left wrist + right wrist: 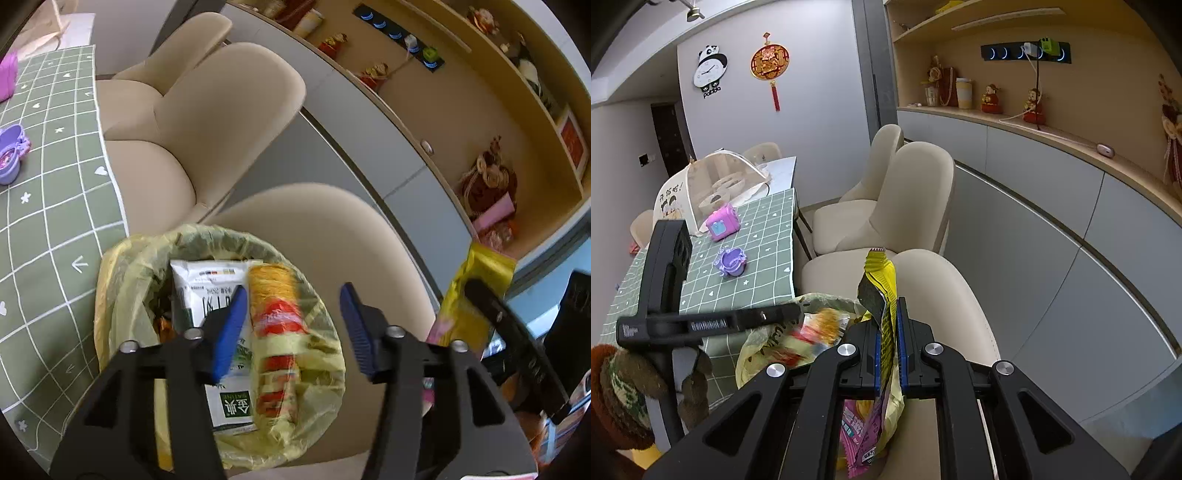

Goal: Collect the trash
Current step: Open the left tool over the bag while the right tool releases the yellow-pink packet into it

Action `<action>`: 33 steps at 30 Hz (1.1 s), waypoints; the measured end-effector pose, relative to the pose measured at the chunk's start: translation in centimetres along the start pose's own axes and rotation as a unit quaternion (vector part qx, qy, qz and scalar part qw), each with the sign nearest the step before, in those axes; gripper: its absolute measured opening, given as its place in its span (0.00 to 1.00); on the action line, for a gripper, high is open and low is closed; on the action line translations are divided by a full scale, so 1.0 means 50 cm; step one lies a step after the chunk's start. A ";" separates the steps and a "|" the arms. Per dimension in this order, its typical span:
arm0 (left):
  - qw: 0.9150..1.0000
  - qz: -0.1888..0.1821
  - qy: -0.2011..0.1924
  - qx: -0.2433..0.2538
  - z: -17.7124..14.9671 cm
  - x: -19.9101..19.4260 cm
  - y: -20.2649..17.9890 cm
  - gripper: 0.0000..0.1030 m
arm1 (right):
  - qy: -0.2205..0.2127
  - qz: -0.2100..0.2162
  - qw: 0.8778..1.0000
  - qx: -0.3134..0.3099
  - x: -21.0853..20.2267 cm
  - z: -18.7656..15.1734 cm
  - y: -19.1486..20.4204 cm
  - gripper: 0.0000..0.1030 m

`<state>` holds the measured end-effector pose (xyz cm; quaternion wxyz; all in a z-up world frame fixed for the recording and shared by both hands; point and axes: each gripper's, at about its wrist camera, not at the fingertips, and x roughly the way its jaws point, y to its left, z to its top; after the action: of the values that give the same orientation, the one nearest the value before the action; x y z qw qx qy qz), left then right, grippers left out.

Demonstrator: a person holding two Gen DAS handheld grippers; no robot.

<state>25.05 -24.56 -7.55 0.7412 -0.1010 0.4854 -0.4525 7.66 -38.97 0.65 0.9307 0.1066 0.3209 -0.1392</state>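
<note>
A trash bin lined with a yellow bag [122,295] stands between the table and a chair; it also shows in the right wrist view [753,343]. Inside lie a white and green packet [207,284] and an orange and red wrapper [275,306], blurred in the right wrist view [820,328]. My left gripper [291,328] is open and empty above the bin. My right gripper [889,343] is shut on a yellow and pink snack wrapper [881,280], held upright beside the bin; the wrapper shows in the left wrist view [476,291].
A green checked tablecloth [55,221] covers the table at left, with purple toys [731,262] and a mesh food cover [720,181]. Beige chairs [229,122] stand along the table. A grey cabinet with shelves of ornaments [1034,166] runs on the right.
</note>
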 end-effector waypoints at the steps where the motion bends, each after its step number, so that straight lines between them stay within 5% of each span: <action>1: 1.000 0.003 -0.004 -0.001 0.003 -0.005 0.003 0.48 | 0.001 0.002 1.000 0.001 0.003 -0.001 0.001 0.08; 14: 0.994 0.098 -0.051 0.015 -0.041 -0.220 0.064 0.50 | 0.035 0.108 0.993 0.008 0.181 -0.018 0.110 0.08; 24: 0.967 0.199 -0.130 -0.093 -0.211 -0.419 0.086 0.55 | 0.214 0.147 0.964 -0.062 0.343 -0.118 0.235 0.08; 29: 0.953 0.252 -0.142 -0.086 -0.261 -0.451 0.069 0.65 | 0.200 0.152 0.966 -0.060 0.322 -0.117 0.227 0.13; 30: 0.951 0.260 -0.145 -0.083 -0.269 -0.457 0.065 0.73 | 0.194 0.153 0.967 -0.061 0.314 -0.113 0.223 0.20; 33: 0.945 0.277 -0.160 -0.073 -0.290 -0.474 0.054 0.77 | 0.159 0.149 0.974 -0.062 0.269 -0.091 0.215 0.31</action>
<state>12.02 -0.58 -1.62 0.8958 -0.0870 0.4010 -0.1706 18.78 -30.16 -10.12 0.8829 0.1163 0.4531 0.0402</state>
